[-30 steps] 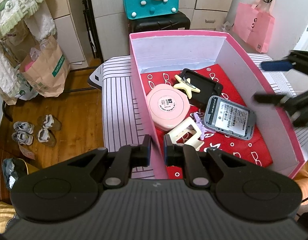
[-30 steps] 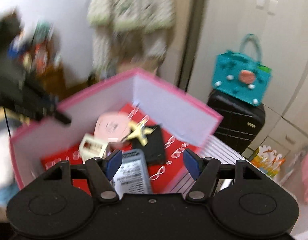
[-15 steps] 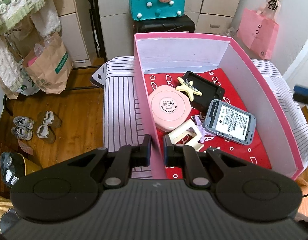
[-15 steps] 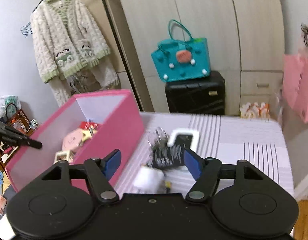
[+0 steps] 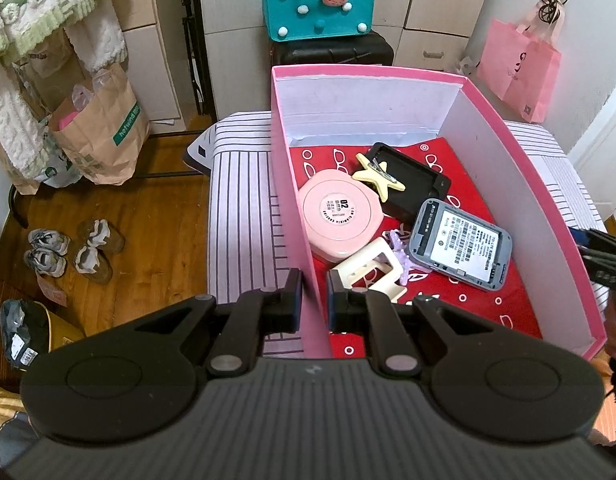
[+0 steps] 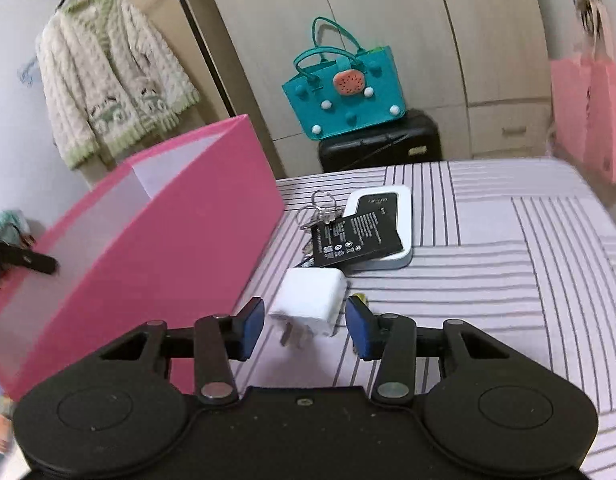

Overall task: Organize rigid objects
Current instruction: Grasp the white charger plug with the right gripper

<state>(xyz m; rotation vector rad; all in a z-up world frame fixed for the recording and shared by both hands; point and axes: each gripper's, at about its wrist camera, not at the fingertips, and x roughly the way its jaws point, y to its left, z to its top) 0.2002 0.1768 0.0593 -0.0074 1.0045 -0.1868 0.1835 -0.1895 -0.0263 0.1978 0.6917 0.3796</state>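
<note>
My left gripper (image 5: 314, 300) is shut on the left wall of the pink box (image 5: 291, 184), which stands on the striped bed. On the box's red lining lie a pink round case (image 5: 340, 216), a yellow star clip (image 5: 378, 176), a black tray (image 5: 412, 184), a grey device (image 5: 460, 248), a cream clip (image 5: 368, 272) and a purple clip (image 5: 400, 244). My right gripper (image 6: 304, 326) is low over the bed to the right of the box (image 6: 167, 240). Its jaws are closing around a white charger plug (image 6: 312, 296); a sliver of gap remains.
Beyond the charger lie a black battery (image 6: 356, 240) on a white router (image 6: 388, 208), and a bunch of keys (image 6: 320, 212). A small yellow item (image 6: 360, 299) sits by the right pad. A teal bag (image 6: 348, 96) on a black suitcase stands past the bed's end.
My right gripper has swung out of the box, dropped to the bed at its right side, and narrowed its jaws around the white charger. The left gripper has kept its hold.
</note>
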